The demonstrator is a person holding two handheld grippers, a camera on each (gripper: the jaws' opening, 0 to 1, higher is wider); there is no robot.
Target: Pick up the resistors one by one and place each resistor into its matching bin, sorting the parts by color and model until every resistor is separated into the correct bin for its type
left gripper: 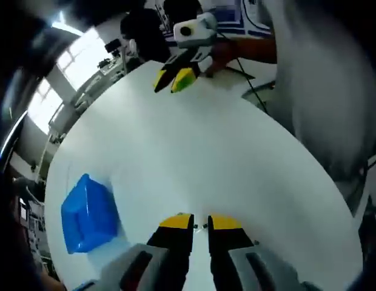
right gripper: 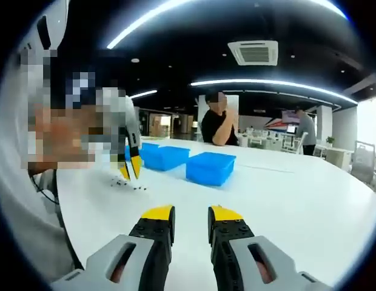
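Note:
Several small dark resistors (right gripper: 131, 184) lie scattered on the white table (right gripper: 285, 200) at its left side. My left gripper (right gripper: 130, 171) hangs just above them, tips down. In the left gripper view its jaws (left gripper: 201, 223) stand almost together, pinching a tiny dark resistor (left gripper: 204, 226). My right gripper (right gripper: 191, 213) is open and holds nothing, low over the table. It also comes into the left gripper view at the far end of the table, where the right gripper (left gripper: 173, 80) points its yellow tips down. Blue bins (right gripper: 210, 167) stand beyond the resistors, and one blue bin (left gripper: 88, 213) lies left of my left jaws.
A second blue bin (right gripper: 167, 157) sits behind the first. A person (right gripper: 218, 124) sits at the far side of the table, another stands at the back right. A dark cable (left gripper: 251, 91) runs along the table edge. A white sleeve (left gripper: 321, 79) is on the right.

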